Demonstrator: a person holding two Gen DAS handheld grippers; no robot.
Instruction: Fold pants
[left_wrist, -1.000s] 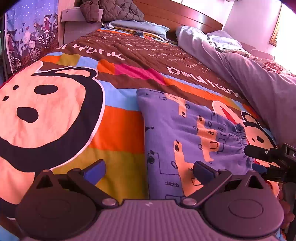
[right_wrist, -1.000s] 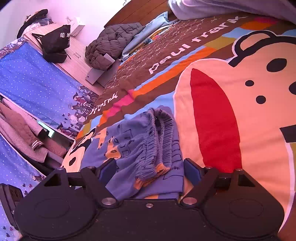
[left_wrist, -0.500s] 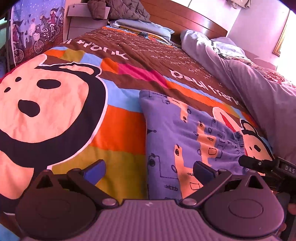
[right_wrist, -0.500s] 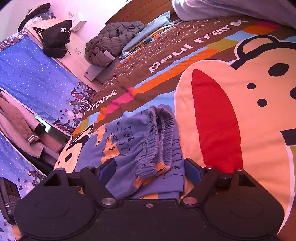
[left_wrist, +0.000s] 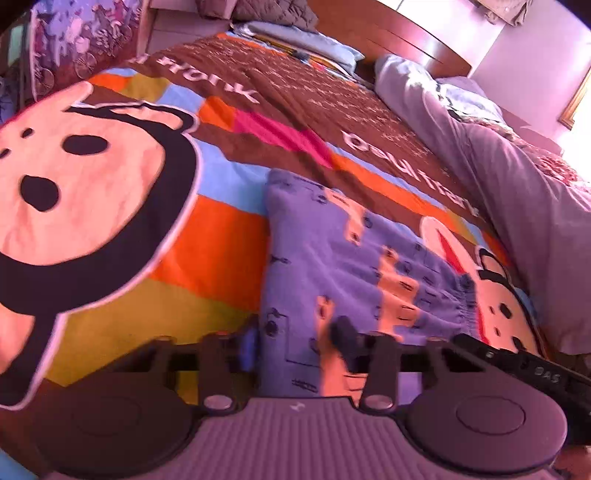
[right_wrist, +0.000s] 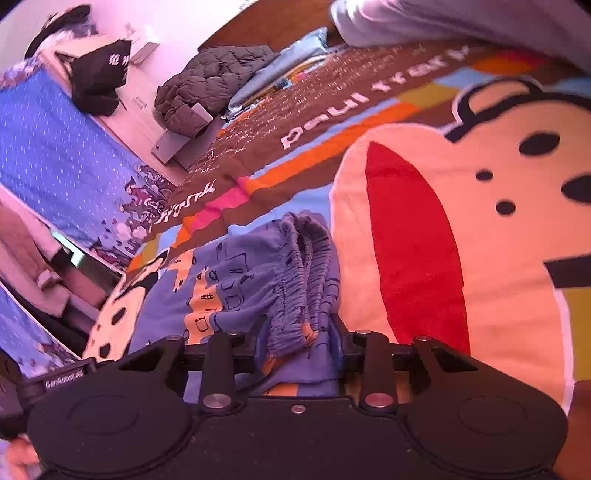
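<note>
The blue patterned pants (left_wrist: 351, 258) lie folded on the colourful cartoon bedspread (left_wrist: 110, 206). In the left wrist view my left gripper (left_wrist: 295, 341) has its jaws narrowed around the near folded edge of the pants. In the right wrist view the pants (right_wrist: 236, 280) show their gathered elastic waistband (right_wrist: 303, 280), and my right gripper (right_wrist: 297, 336) has its jaws narrowed around that waistband end. The right gripper's body also shows at the right edge of the left wrist view (left_wrist: 524, 365).
A lilac duvet (left_wrist: 517, 184) is heaped along the right side of the bed. A wooden headboard (left_wrist: 388, 33), pillows and a dark quilted jacket (right_wrist: 210, 85) lie at the far end. A blue patterned wall panel (right_wrist: 55, 166) and a black bag (right_wrist: 99, 74) stand beside the bed.
Both grippers have closed from wide open to narrow around the pants. The left one has shifted right onto the near folded edge, the right one onto the waistband.
</note>
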